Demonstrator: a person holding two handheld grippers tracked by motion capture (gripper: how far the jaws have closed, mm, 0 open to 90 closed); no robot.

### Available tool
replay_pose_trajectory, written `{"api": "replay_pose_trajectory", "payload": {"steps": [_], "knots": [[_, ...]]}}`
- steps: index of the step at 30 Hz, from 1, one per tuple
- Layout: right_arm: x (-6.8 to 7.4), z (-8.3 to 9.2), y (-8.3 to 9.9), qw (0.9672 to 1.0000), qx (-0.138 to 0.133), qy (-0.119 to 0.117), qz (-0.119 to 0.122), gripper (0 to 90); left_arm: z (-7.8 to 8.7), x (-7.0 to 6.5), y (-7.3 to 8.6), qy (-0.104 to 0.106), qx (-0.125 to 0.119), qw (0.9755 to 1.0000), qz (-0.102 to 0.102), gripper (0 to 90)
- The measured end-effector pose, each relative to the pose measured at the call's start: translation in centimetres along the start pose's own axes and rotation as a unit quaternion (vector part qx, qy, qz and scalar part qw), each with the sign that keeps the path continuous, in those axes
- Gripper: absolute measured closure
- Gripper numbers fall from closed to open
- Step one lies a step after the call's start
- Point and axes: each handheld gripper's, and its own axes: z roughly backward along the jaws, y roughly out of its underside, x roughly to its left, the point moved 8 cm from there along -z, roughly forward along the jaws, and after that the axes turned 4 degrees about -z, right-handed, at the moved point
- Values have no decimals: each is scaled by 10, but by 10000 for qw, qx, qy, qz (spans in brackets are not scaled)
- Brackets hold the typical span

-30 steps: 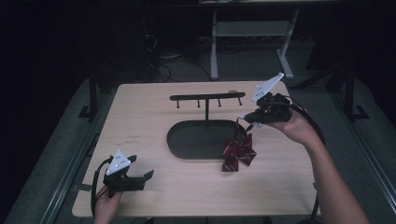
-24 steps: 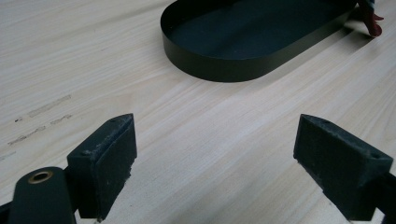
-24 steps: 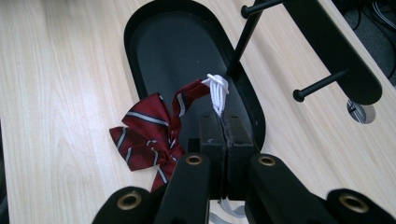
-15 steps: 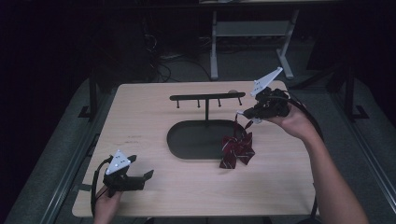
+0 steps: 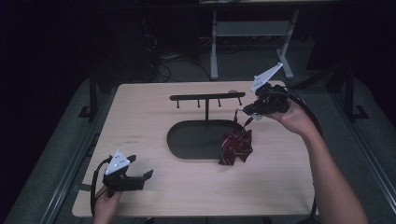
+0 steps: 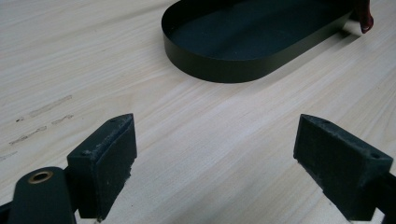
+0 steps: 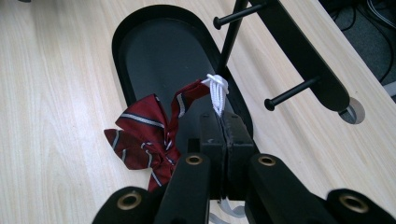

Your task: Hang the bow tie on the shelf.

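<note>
Lifted a bit since prev frame: striped bow tie (image 5: 236, 146) dangling over tray (image 5: 187, 142) rim, white cord (image 7: 217, 93) pinched in R gripper (image 5: 246, 110). L gripper (image 5: 140, 168) idle, jaws wide.

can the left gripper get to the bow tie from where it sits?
Probably yes. The left gripper is open near the table's front-left corner; bare tabletop lies between it and the bow tie, which hangs by a white cord pinched in the right gripper.

1. Left gripper (image 5: 140, 175): black body, grey three-cornered plate on top, black cable trailing.
2. Right gripper (image 5: 243, 111): black, same plate; brass-coloured rivets on the jaw arms.
3. Pads (image 6: 105, 163): black, blocky, scuffed.
4. Forearms: bare, no sleeves.
</note>
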Motion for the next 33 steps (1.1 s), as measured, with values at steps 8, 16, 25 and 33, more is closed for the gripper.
{"api": "replay_pose_trajectory", "payload": {"steps": [8,16,25,33], "knots": [[-5,4,-5,10000,22,73,28,889,0,0,0,0,-5,10000,-5,130],[-11,4,-10,9999,54,126,7,889,0,0,0,7,-4,10000,2,130],[-20,3,-17,9998,96,184,-47,889,1,0,0,5,-14,10000,5,130],[-31,0,-23,9995,165,251,-108,889,0,0,0,14,-11,10000,4,130]]}}
